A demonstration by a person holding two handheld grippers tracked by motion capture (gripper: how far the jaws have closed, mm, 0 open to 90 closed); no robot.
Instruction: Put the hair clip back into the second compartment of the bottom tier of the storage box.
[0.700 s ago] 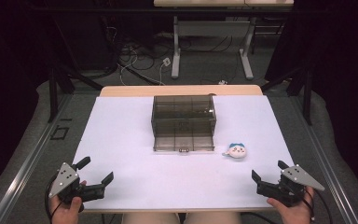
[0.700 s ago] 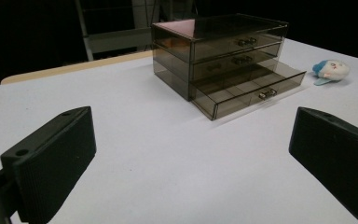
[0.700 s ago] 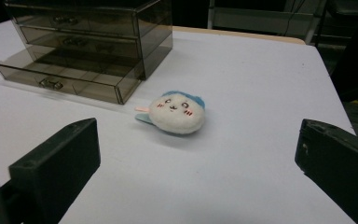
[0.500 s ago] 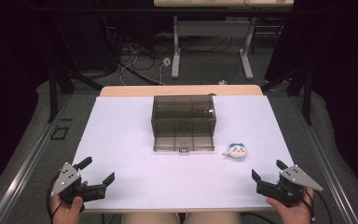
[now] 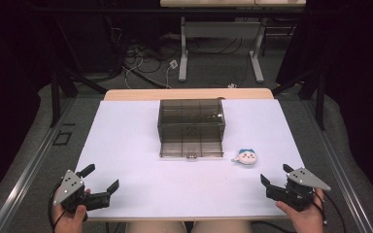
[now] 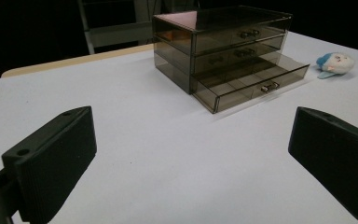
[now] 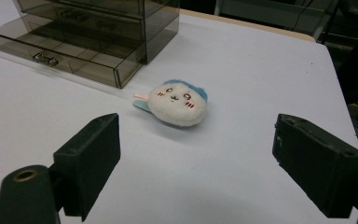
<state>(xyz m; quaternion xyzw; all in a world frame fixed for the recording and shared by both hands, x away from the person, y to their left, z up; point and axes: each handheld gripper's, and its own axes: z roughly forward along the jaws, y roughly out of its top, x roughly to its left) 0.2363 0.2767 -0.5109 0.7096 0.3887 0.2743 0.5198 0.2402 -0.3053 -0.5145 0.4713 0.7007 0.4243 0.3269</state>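
A smoky see-through drawer box (image 5: 191,121) stands at the middle of the white table, its bottom drawer (image 5: 191,148) pulled out toward me. A small white plush toy with a blue top (image 5: 245,156) lies just right of the drawer front. My left gripper (image 5: 102,176) rests at the near left corner, open, with nothing between its jaws; its own view looks across at the drawer box (image 6: 214,37) and the plush toy (image 6: 335,63). My right gripper (image 5: 275,173) sits at the near right corner, open and empty, aimed at the plush toy (image 7: 179,103) a short way ahead.
The white table top (image 5: 141,145) has a wooden strip along its far edge. Beyond it are desk legs and cables on the floor. Metal rails run along both sides of the table.
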